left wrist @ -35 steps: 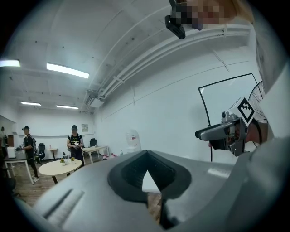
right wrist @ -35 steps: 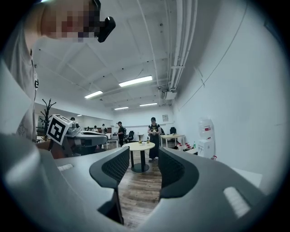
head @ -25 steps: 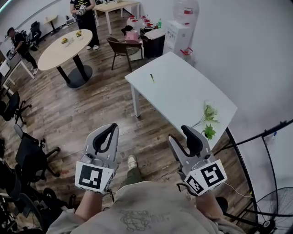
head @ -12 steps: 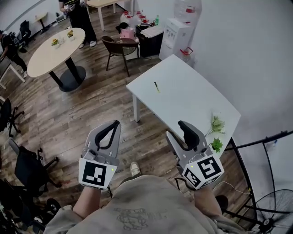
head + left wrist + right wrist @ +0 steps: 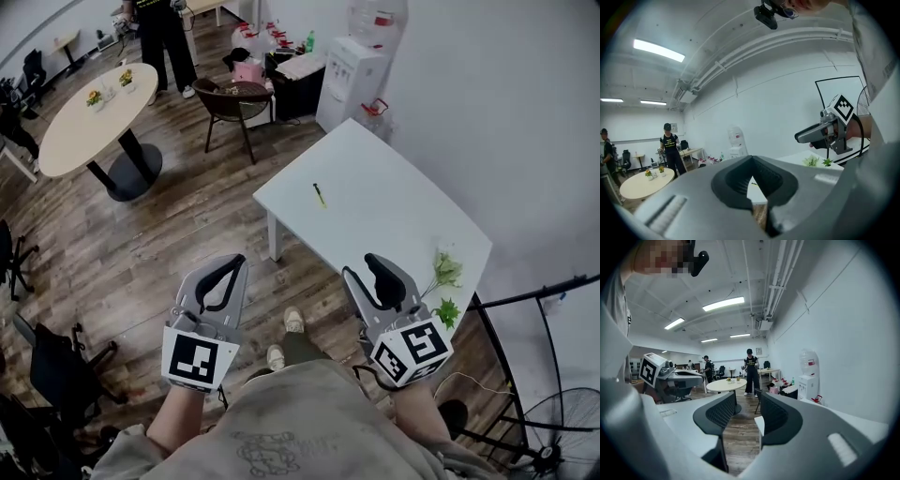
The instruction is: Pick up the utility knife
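Utility knife (image 5: 320,194): lies on the white tabletop (image 5: 403,202), well apart from both grippers; probably light, stiff and slim; best pinched across mid-handle
Right gripper (image 5: 362,268): jaws apart, just closing slightly; nothing between
Left gripper (image 5: 232,266): tips together; empty

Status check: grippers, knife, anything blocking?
Left gripper shut, empty. Right gripper open, empty, jaws just narrowed slightly. Utility knife lying on white table, not reached yet. Green sprigs at table's near end, clear of it.

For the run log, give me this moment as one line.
utility knife: on white table, not yet reached | left gripper: shut, empty | right gripper: open, empty, jaws just closed slightly
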`<state>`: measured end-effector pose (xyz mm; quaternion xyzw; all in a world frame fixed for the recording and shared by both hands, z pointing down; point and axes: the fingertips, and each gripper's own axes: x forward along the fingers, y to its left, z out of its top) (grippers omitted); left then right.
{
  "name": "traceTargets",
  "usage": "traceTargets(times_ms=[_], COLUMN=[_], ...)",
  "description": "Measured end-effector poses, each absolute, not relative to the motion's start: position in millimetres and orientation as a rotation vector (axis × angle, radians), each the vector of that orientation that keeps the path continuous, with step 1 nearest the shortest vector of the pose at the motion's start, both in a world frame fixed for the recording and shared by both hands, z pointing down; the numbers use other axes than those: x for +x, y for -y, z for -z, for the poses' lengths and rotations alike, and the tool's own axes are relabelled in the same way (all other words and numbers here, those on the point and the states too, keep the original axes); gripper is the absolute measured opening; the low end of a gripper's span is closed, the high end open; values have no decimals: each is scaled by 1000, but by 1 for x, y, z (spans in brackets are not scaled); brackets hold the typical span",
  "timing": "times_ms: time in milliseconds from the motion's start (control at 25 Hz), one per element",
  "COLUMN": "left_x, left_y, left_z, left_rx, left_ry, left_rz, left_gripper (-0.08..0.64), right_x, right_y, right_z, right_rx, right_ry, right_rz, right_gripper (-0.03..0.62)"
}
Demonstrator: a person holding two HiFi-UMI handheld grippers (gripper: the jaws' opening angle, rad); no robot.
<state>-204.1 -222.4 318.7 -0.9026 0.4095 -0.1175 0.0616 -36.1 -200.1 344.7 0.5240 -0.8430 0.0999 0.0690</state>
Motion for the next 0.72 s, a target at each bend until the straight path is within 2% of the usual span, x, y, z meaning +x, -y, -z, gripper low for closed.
traceTargets(times_ms=[400,720], left_x=[-194,-156], left_y=[308,402], left_z=[-357,-394], left_rx=[-2803,-2868], left_ry=[-1277,-1213], left_rz=[428,573], left_gripper=[0,0], right_x=[-18,4], right_y=[291,382], right_z=[-392,-447], right_rx=[1565,1517], right_ry=[2481,2407], right_rz=[-393,-536], right_gripper=[198,198])
